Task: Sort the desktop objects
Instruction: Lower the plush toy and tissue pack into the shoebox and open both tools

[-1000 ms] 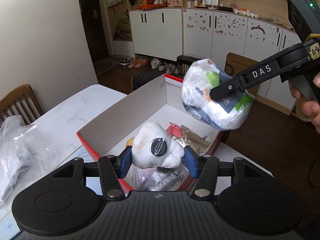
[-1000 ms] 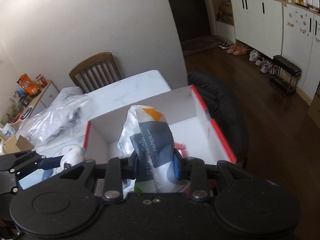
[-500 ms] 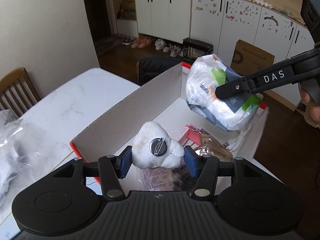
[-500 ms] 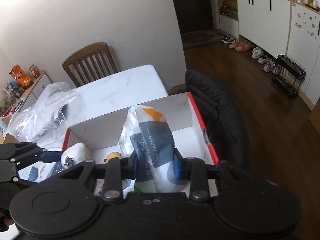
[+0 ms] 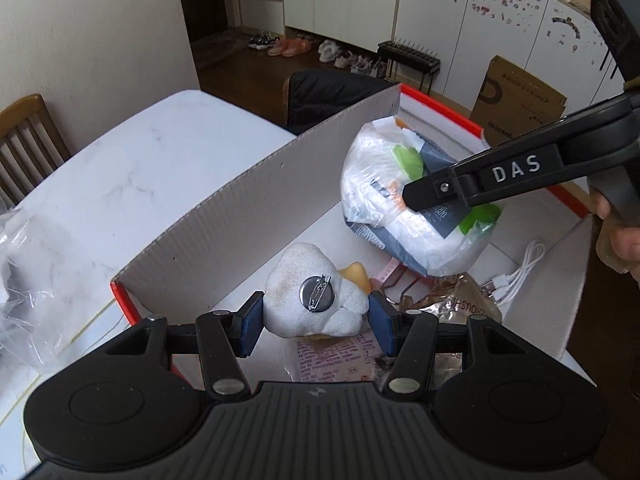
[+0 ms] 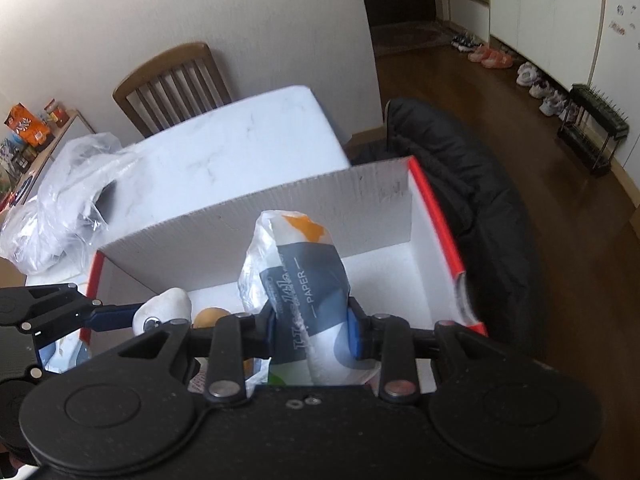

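My left gripper (image 5: 316, 322) is shut on a white plush toy (image 5: 312, 292) with a round metal pin badge, held just above the open cardboard box (image 5: 240, 200). My right gripper (image 6: 312, 334) is shut on a plastic-wrapped tissue paper pack (image 6: 298, 280), held over the box's middle; the pack also shows in the left wrist view (image 5: 416, 200). The white plush toy shows at the left of the right wrist view (image 6: 162, 310). The box (image 6: 280, 208) holds snack packets (image 5: 456, 304), a pink printed packet (image 5: 336, 360), a white cable (image 5: 516, 276) and a yellow-orange item (image 6: 210, 316).
The box with red outer edges sits on a white marble table (image 5: 132, 168). A crumpled clear plastic bag (image 6: 60, 208) lies on the table to the left. A wooden chair (image 6: 172, 80) and a chair with a black jacket (image 6: 472, 200) stand beside the table.
Both grippers have lowered toward the box with their loads. The tissue pack now hangs lower, inside the box's walls, and the plush sits closer to the box floor.
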### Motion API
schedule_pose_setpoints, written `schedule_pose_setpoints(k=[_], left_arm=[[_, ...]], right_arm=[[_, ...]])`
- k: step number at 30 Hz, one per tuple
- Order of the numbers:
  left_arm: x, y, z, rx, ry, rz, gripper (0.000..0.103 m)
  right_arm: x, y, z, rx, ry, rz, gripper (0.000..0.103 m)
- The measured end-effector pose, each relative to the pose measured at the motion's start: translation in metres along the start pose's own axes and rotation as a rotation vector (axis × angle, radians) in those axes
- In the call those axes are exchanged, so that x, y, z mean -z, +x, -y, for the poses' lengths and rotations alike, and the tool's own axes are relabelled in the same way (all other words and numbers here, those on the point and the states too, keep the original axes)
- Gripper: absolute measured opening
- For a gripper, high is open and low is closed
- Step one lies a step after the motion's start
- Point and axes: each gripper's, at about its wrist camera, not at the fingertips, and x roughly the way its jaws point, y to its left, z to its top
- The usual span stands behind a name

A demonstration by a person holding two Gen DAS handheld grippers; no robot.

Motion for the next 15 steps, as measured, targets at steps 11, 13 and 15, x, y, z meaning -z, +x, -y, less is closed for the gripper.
schedule_pose_setpoints(k=[11,13,15], left_arm=[[0.002,0.017,-0.001,0.005,-0.01,-0.044,0.054],[0.004,0.018,0.0,0.006,-0.003,-0.05,0.054],[0.006,0.019,0.001,0.008,0.004,-0.054,0.054]], right_arm=[[-0.003,0.023,-0.004,-0.017,-0.021,-0.047,0.032],[-0.003,0.025,-0.005,-0.013,-0.027,-0.053,0.033],[-0.003,0.027,-0.004,-0.011,-0.027,-0.056,0.035]])
